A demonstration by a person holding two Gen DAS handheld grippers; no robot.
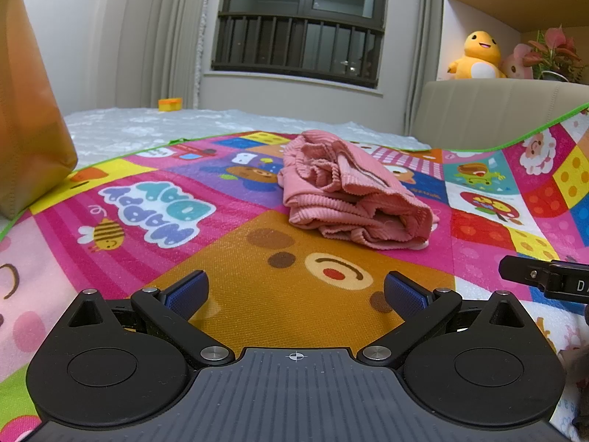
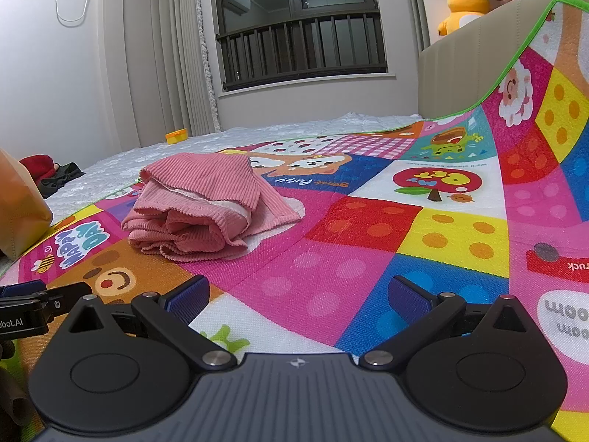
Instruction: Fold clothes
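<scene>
Both hand-held grippers (image 1: 296, 291) (image 2: 298, 294) gape wide, holding nothing.

A bright cartoon play mat (image 1: 235, 265) covers the near bed, its right edge curling up a beige headboard (image 1: 489, 107). A yellow plush toy (image 1: 478, 55) sits far right; a small yellow box (image 2: 176, 136) lies far left, under the barred window (image 2: 302, 25).

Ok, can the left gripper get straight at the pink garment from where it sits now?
Probably yes. The left gripper is open and empty, low over the play mat, and only bare mat lies between its fingers and the folded pink garment ahead, slightly to the right. The right gripper sits off to the side.
</scene>
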